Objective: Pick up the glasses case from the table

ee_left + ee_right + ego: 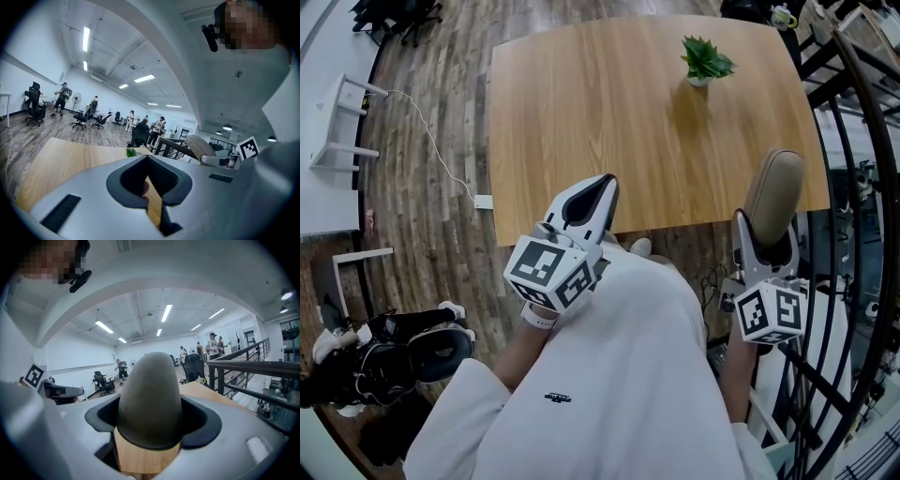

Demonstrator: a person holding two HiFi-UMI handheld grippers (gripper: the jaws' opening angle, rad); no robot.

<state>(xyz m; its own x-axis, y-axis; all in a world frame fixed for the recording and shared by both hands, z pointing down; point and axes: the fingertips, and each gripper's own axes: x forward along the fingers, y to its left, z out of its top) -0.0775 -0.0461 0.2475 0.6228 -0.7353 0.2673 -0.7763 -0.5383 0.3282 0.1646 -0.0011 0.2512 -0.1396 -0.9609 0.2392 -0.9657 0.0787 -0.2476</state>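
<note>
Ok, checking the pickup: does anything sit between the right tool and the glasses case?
Nothing visible does. The glasses case is already clamped in the right tool's jaws. The small potted plant stands well away, across the table.

The room is brightly and evenly lit by long ceiling strip lights [86,37], which are rendered as white, slightly blown-out bars in both gripper views. In the head view the wooden table [609,112] is shown evenly lit, and only a soft shadow is cast beside the small plant [706,58]. Strong fisheye bending is seen in every view: the railing [874,150] is curved, and the corners are darkened to black. In the right gripper view the glasses case [150,399], close to the lens, is rendered slightly soft, with its facing side shaded. Distant figures are hazy.
</note>
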